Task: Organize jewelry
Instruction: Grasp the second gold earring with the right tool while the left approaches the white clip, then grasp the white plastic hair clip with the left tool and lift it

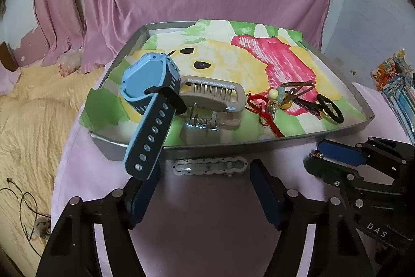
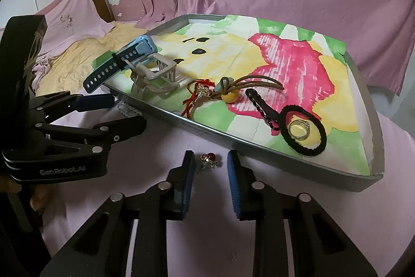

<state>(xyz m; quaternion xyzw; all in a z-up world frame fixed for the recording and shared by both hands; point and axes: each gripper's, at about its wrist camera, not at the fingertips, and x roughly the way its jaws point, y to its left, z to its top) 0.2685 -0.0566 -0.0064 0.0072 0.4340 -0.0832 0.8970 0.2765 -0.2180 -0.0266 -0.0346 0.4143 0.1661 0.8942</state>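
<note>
Closest to me, my right claw (image 2: 210,168) is spread open w/ nothing in it, fingers straddling a small red-bead earring (image 2: 209,160) that lies on the pink cloth (image 2: 166,147) just short of the tray (image 2: 233,139). My left claw (image 1: 205,188) is open too, empty, jaws wide apart, pointed at a pale scalloped hair clip (image 1: 209,167) lying flat on the cloth right against the tray's near wall. So I judge the step in hand is gathering the last loose bits off the cloth: earring for the right, clip for the left. Next move, as I read it: lower the right fingers around the earring & pinch gently; it's tiny, so it could skid or slip out, and the pads need to meet low, near the cloth. Then lift over the rim & drop inside. Further out, in the tray on the painted paper liner (image 2: 285,61): a black hair tie (image 2: 304,127) w/ a ring (image 2: 298,131) inside its loop, a black chain beside it, a yellow-bead charm on brown cord (image 2: 229,95) tangled w/ a red tassel cord (image 2: 193,100), then a beige claw clip (image 1: 211,105). At the far left, a blue watch (image 1: 150,87) w/ its strap hanging out over the rim.
</note>
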